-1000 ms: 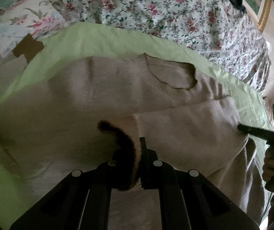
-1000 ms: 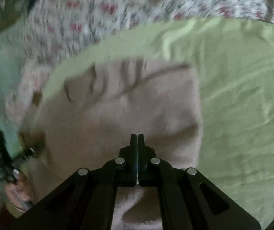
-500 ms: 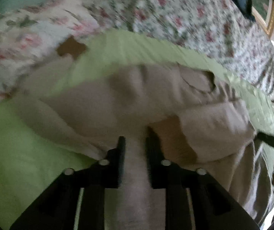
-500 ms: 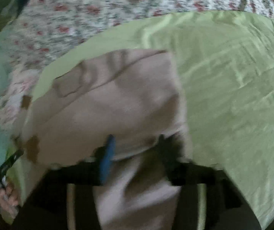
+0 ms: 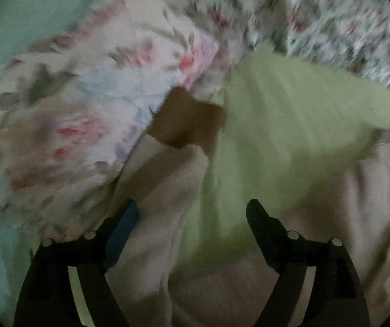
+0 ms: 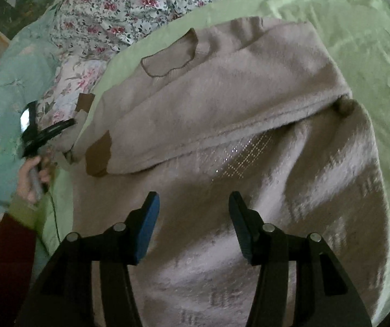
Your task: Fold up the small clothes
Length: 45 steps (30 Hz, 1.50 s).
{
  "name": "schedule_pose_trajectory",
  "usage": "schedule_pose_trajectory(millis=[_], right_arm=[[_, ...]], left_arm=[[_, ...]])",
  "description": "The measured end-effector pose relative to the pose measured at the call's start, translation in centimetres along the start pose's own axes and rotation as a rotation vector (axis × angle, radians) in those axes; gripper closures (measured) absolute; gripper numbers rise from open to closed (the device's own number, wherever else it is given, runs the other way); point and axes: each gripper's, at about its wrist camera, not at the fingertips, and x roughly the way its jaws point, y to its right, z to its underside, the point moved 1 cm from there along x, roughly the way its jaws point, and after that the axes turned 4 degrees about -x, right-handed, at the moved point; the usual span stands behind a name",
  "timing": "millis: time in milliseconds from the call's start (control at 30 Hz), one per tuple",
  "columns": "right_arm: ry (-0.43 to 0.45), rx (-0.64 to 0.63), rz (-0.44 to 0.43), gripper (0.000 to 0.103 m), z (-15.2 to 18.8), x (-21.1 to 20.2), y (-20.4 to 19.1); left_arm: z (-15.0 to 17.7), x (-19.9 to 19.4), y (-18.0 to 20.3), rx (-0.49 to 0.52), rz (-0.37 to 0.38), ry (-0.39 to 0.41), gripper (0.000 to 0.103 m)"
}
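Beige knit fills most of the right wrist view: our sweater [image 6: 222, 125] lies on a lime-green sheet [image 6: 358, 41] spread over the bed, neckline toward the upper left of the frame. One sleeve is already folded across the chest, its brown cuff [image 6: 98, 155] ending at centre left. The other sleeve [image 5: 162, 190] trails off the sheet's edge toward the floral pillow [image 5: 99, 95], its own brown cuff [image 5: 186, 120] near the middle of the blurred left wrist view.

Our right tool [image 6: 192, 207] hovers over the lower body of the sweater with its fingers spread and nothing pinched. Our left tool [image 5: 192, 212] has its jaws opening; the trailing sleeve and some green sheet show between the fingers, but neither pad presses on cloth.

We judge the step in hand to be gathering that second sleeve. To do it well, we should:

- aim for the sleeve just below the cuff, where the knit is thick enough to pinch cleanly;
- take only the sleeve, not the sheet beneath;
- carry it low across the chest so it lands over the first sleeve;
- keep the right tool ready to pin the body if it drags.
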Motion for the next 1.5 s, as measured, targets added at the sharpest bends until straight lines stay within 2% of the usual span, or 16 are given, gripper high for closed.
schedule_pose_trajectory(millis=[67,100,133,167,200,233,367,567,733,900,1033,1200,1233,1300,1400,1500], right_arm=[[-0.007,0.005,0.002,0.049,0.1,0.1,0.1],[-0.011,0.008,0.003,0.048,0.1,0.2,0.2],[-0.012,0.012,0.001,0.048,0.1,0.2,0.2],[-0.013,0.013,0.001,0.049,0.1,0.2,0.3],[-0.014,0.012,0.003,0.049,0.1,0.1,0.3],[-0.014,0.008,0.004,0.049,0.1,0.0,0.3],[0.0,-0.009,0.002,0.048,0.3,-0.5,-0.2],[0.011,-0.016,-0.012,0.049,1.0,-1.1,-0.7],[0.036,0.002,-0.006,0.048,1.6,-1.8,-0.5],[0.056,0.038,0.006,0.048,1.7,-2.2,0.3],[0.076,0.052,0.014,0.048,1.4,-2.7,0.9],[0.096,0.081,0.021,0.048,0.7,-3.0,1.8],[0.098,0.084,0.02,0.048,0.5,-3.0,1.8],[0.104,0.082,0.022,0.048,0.2,-2.9,1.8],[0.112,0.092,0.015,0.048,-0.6,-2.4,2.0],[0.137,0.108,0.008,0.048,-1.7,-2.0,2.5]], left_arm=[[0.0,2.1,0.1,0.012,-0.025,-0.03,0.028],[0.1,2.9,0.0,0.012,-0.004,-0.047,0.046],[0.2,3.3,-0.1,0.006,0.009,-0.057,0.054],[0.3,3.3,-0.3,-0.001,0.014,-0.054,0.07],[0.3,2.9,-0.7,-0.015,0.02,-0.043,0.094],[0.4,2.4,-1.2,-0.037,0.037,-0.033,0.095],[1.6,-1.4,-3.1,-0.133,0.15,0.039,0.096],[4.0,-8.8,-2.6,-0.185,0.332,0.167,0.096],[6.6,-14.9,3.9,-0.151,0.51,0.234,0.096],[8.7,-16.9,12.9,-0.047,0.633,0.227,0.096],[10.3,-15.9,19.6,0.074,0.647,0.189,0.095],[11.9,-13.6,23.7,0.157,0.632,0.109,0.087],[12.1,-13.2,24.0,0.162,0.621,0.084,0.084],[12.0,-12.7,24.0,0.16,0.641,0.051,0.063],[13.4,-14.2,21.9,0.149,0.641,0.076,0.044],[15.0,-15.4,18.6,0.109,0.634,0.089,0.041]])
